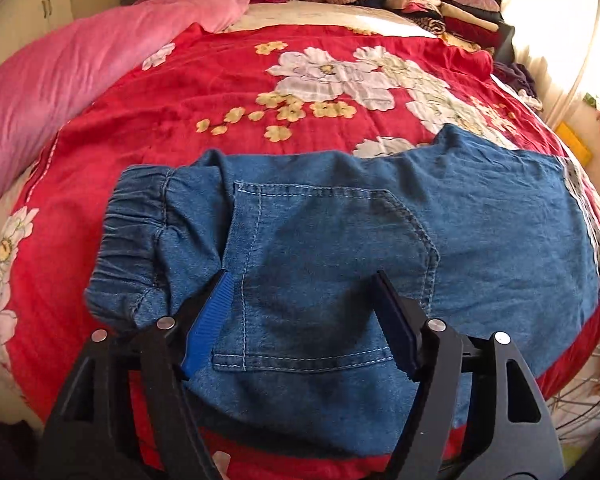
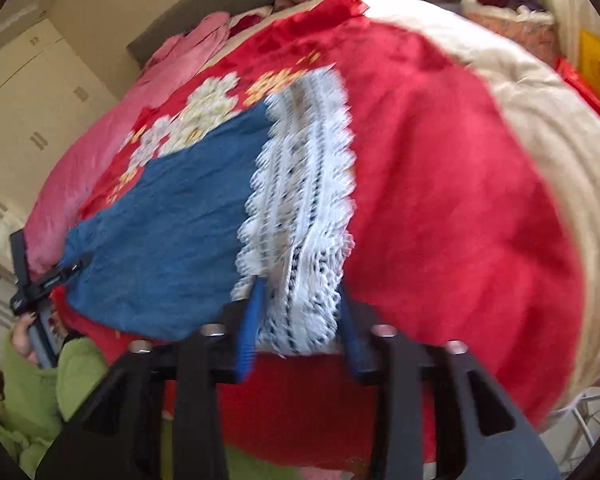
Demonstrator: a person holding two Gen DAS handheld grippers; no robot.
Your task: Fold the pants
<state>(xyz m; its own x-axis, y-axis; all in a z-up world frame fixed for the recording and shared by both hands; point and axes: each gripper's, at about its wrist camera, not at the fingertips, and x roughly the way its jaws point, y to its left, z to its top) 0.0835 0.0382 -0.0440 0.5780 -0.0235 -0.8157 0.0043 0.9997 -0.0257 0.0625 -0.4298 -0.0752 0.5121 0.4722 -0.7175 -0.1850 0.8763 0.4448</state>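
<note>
Both grippers hang over a pair of blue denim pants (image 1: 340, 240) spread on a red flowered bedspread (image 1: 220, 92). In the left wrist view the left gripper (image 1: 302, 312) sits at the bottom centre with its jaws wide apart, one blue pad (image 1: 208, 324) on each side of the back pocket (image 1: 332, 276). Its pads do not press the cloth, and nothing is pinched between them. An elastic waistband (image 1: 136, 248) lies bunched at centre left, and the legs run off toward the right edge of the frame.

From the right wrist view, which is blurred, the right gripper (image 2: 298, 320) sits at lower centre with its jaws narrow. A white lace trim (image 2: 300, 208) at the hem of the pants (image 2: 172, 240) lies between its blue pads (image 2: 250, 332). Whether they actually pinch the lace I cannot tell through the blur. At far left a hand (image 2: 24, 336) in a green sleeve (image 2: 36, 392) holds the other tool.

A pink quilt (image 1: 72, 80) runs along the upper left of the bed, and a pile of folded clothes (image 1: 432, 4) sits at the upper right.
</note>
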